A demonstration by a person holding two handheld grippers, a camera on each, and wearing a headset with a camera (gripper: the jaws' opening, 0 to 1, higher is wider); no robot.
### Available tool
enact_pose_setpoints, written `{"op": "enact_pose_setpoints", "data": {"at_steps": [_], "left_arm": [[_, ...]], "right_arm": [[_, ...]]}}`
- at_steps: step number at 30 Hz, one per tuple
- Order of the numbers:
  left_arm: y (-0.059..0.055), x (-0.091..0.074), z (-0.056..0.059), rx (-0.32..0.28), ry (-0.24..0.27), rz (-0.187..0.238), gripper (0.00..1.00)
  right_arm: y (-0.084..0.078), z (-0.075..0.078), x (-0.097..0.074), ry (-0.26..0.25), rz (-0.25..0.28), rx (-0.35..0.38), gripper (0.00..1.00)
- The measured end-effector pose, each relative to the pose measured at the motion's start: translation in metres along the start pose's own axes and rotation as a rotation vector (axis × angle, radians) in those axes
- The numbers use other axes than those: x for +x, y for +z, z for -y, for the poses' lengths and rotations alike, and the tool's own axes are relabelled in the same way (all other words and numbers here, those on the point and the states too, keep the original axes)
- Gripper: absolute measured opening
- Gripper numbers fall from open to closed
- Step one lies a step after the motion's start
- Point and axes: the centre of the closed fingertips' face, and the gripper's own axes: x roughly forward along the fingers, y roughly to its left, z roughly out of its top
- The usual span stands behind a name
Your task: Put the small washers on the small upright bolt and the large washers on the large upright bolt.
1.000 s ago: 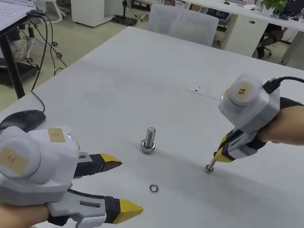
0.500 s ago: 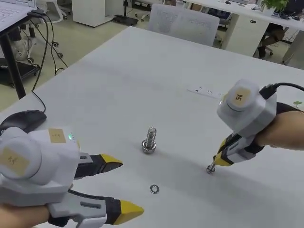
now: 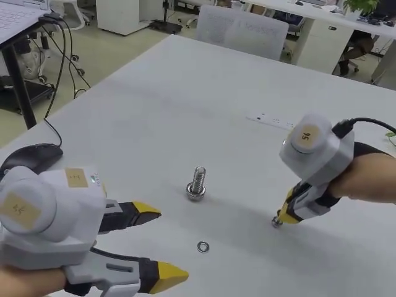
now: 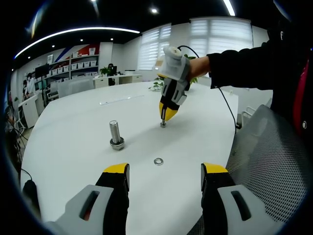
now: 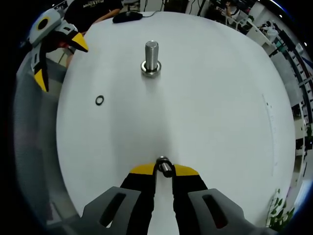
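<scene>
- The large bolt stands upright near the middle of the white surface. Its head is down, its threaded shaft points straight up, and a metal ring sits round its base.
- The small bolt stands on the surface well to the right of the large bolt in the head view. Its long axis is about vertical. Its top is caught between the right gripper's tips, so I cannot tell whether it carries any washers.
- The right gripper comes down at a slant from the person's right hand. Its yellow-tipped fingers are drawn nearly together and pinch the small bolt.
- One washer lies flat and loose on the surface. It is nearer the person than the large bolt and touches neither bolt.
- The left gripper hovers low at the near left edge and points toward the washer and the bolts. Its fingers are spread wide with nothing between them, and the washer lies just ahead of the gap.
- A dark mouse sits on the surface's far left edge, beyond the left gripper.
</scene>
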Motion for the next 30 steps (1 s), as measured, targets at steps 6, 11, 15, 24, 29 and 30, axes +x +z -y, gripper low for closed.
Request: {"op": "enact_pose_setpoints", "data": {"at_steps": [6, 11, 15, 24, 29, 30], "left_arm": [[-0.001, -0.001, 0.0, -0.001, -0.001, -0.003, 0.58], [-0.001, -0.001, 0.001, -0.002, -0.001, -0.004, 0.58], [-0.001, 0.0, 0.0, -0.005, 0.0, -0.003, 0.58], [-0.001, 0.0, 0.0, -0.008, -0.001, -0.002, 0.58], [-0.001, -0.001, 0.001, -0.008, -0.002, -0.002, 0.58], [-0.002, -0.001, 0.001, -0.008, -0.002, -0.002, 0.58]], "right_arm": [[-0.003, -0.004, 0.004, 0.006, -0.012, -0.002, 0.13], [-0.006, -0.002, 0.009, 0.01, -0.019, -0.004, 0.13], [-0.007, -0.001, 0.01, 0.011, -0.024, -0.009, 0.13], [-0.008, 0.0, 0.014, 0.01, -0.022, -0.017, 0.14], [-0.01, -0.002, 0.015, 0.01, -0.031, -0.022, 0.14], [-0.01, -0.002, 0.015, 0.01, -0.03, -0.022, 0.15]]}}
